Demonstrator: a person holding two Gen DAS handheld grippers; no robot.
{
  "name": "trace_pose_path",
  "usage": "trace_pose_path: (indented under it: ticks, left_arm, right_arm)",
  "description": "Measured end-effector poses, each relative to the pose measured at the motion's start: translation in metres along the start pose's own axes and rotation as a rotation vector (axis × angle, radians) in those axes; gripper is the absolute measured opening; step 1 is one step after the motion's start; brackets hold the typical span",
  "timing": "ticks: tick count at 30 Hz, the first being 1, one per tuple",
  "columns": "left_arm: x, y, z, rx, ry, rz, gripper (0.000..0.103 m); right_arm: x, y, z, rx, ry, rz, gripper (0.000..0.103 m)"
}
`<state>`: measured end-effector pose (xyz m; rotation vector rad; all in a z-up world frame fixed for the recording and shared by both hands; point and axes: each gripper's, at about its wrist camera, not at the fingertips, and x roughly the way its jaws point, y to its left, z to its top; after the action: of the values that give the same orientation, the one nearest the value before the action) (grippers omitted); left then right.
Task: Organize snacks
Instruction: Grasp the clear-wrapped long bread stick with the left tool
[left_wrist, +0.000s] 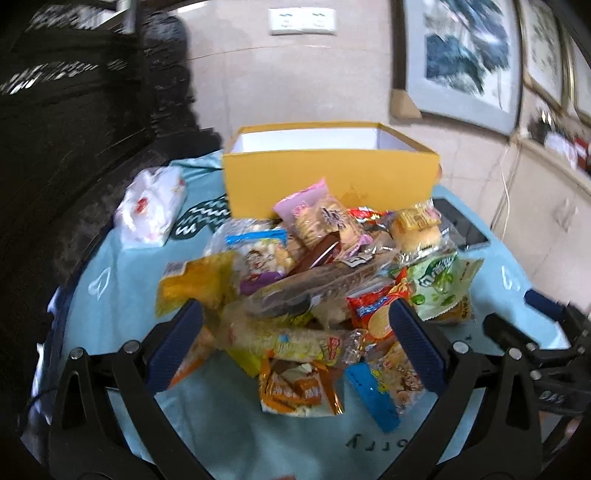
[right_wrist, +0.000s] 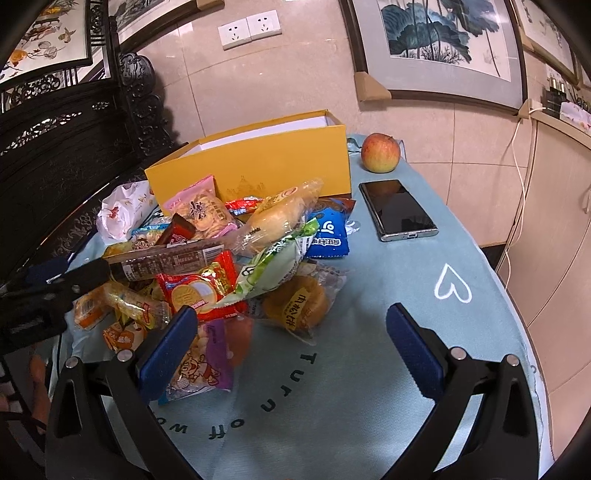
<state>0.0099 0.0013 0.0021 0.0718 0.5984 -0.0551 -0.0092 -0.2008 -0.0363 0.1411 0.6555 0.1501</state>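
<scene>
**Snack pile untouched, both grippers apart: first pick pending**

Snack pile (left_wrist: 306, 288) sits mid-surface, heaped just in front of the yellow box (left_wrist: 332, 173). Box is open-topped and looks empty from what shows of the white inside. Nothing sorted yet, judging by the layout.

Left gripper (left_wrist: 295, 347) hovers low over the near edge of the pile, fingers wide apart, straddling a long yellow-wrapped bar (left_wrist: 284, 341) and holding nothing. Right gripper (right_wrist: 291, 347) is also spread wide and empty; its left finger sits over a purple-edged packet (right_wrist: 201, 365), the rest of its span over bare cloth to the right of the pile.

Outward: white tissue pack (left_wrist: 151, 206) far left, phone (right_wrist: 397, 208) and apple (right_wrist: 380, 152) right of the box, all on the teal cloth-covered surface (right_wrist: 369, 369).

Likely step: picking the first snack. Next move calls for isolating one packet; the wrappers overlap and look slippery, so closing on the top bar may drag its neighbours. Then lift it clear of the box's near wall.
</scene>
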Motion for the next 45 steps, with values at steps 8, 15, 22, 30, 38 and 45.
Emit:
trace_pose_path:
  ticks: [8, 15, 22, 30, 38, 45]
  left_arm:
    - [0.049, -0.018, 0.008, 0.227, 0.099, -0.002, 0.101]
    - [0.089, -0.026, 0.002, 0.301, 0.214, -0.012, 0.101]
    - [0.071, -0.02, -0.004, 0.246, 0.233, -0.138, 0.04]
    - [0.067, -0.012, -0.012, 0.18, 0.295, -0.192, 0.041]
    - [0.089, -0.026, -0.001, 0.171, 0.346, -0.225, 0.031]
    - [0.069, 0.002, -0.001, 0.002, 0.324, -0.331, 0.028]
  right_arm:
    - [0.016, -0.017, 0.002, 0.053, 0.041, 0.005, 0.102]
    - [0.023, -0.018, 0.006, 0.035, 0.051, 0.002, 0.102]
    - [0.031, -0.021, 0.007, 0.048, 0.076, -0.002, 0.102]
    - [0.029, -0.017, 0.007, 0.033, 0.077, -0.007, 0.102]
    - [0.025, -0.014, 0.006, 0.005, 0.079, -0.01, 0.102]
    - [0.023, -0.02, 0.01, 0.015, 0.077, -0.011, 0.102]
